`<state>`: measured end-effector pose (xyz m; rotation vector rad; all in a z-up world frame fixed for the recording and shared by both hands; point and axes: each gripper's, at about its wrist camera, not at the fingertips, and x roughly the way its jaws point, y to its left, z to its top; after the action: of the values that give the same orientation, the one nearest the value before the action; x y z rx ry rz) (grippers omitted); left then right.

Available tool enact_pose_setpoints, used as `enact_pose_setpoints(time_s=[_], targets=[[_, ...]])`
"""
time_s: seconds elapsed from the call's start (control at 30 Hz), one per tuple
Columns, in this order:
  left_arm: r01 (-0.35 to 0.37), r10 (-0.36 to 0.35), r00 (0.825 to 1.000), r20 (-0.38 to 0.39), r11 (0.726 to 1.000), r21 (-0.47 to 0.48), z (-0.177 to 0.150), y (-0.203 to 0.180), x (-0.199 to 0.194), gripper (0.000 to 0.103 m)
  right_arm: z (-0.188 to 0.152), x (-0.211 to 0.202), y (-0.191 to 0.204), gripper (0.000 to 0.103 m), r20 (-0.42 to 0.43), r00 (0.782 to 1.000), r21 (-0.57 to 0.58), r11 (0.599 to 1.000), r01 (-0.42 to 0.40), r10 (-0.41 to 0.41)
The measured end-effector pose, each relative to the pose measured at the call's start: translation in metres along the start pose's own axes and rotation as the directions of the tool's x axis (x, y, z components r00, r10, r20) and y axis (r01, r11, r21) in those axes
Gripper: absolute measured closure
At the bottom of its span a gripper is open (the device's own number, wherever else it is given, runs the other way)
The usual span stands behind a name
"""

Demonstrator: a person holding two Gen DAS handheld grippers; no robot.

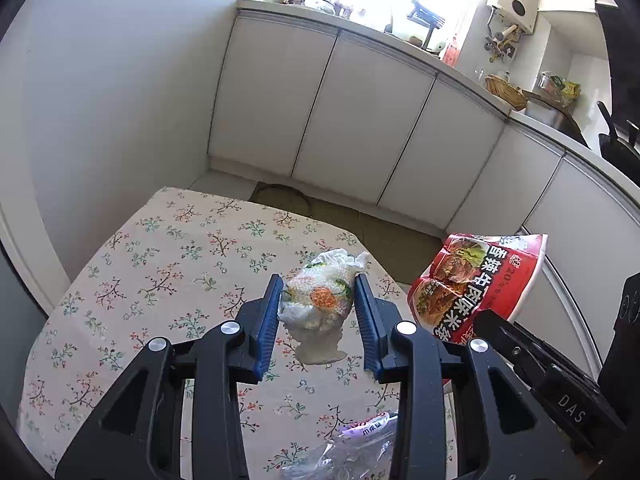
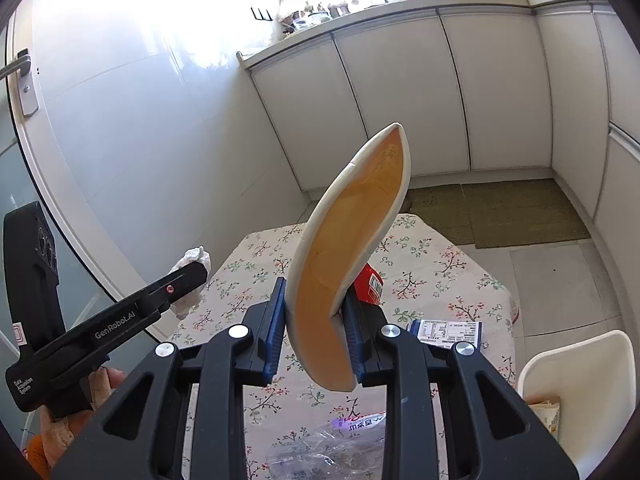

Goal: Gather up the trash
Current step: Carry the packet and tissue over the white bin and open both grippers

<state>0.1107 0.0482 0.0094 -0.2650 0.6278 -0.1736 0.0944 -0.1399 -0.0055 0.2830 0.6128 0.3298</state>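
The left gripper (image 1: 316,312) pinches a crumpled white tissue wad printed with orange and green flowers (image 1: 318,300) between its blue-padded jaws, holding it above the table covered with a cream floral cloth (image 1: 168,264). A loose white end of the wad hangs down below the pads. The right gripper (image 2: 314,330) has its jaws pressed on a bowed, flattened food container, orange inside with a white rim (image 2: 352,248), which sticks up and forward at a tilt over the table. In the left wrist view the same container shows its red printed outside with food pictures and black lettering.

On the cloth near the front edge lies a crumpled clear plastic bag with purple lettering (image 2: 340,444). Farther back, partly hidden behind the container, sits a small red box with a barcode (image 2: 370,286), and to its right a flat blue-and-white label-printed packet (image 2: 448,330), possibly a carton. A white plastic bin (image 2: 580,392) stands beside the table at the lower right, something pale inside it.
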Motion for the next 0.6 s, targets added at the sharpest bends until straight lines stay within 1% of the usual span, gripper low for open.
enact_pose_setpoints(time_s=[0.17, 0.37, 0.6], targets=[[-0.004, 0.003, 1.000, 0.031, 1.000, 0.031, -0.001, -0.011, -0.001, 0.069, 0.001, -0.005, -0.003, 0.076, 0.025, 0.999, -0.029, 0.999, 0.039, -0.039], [0.016, -0.017, 0.999, 0.037, 0.999, 0.042, -0.003, -0.020, 0.001, 0.069, 0.002, -0.015, -0.006, 0.076, 0.057, 0.995, -0.055, 0.995, 0.082, -0.078], [0.042, -0.044, 0.998, 0.037, 0.997, 0.058, -0.006, -0.035, 0.003, 0.069, 0.004, -0.028, -0.024, 0.076, 0.070, 0.989, -0.041, 0.990, 0.135, -0.132]])
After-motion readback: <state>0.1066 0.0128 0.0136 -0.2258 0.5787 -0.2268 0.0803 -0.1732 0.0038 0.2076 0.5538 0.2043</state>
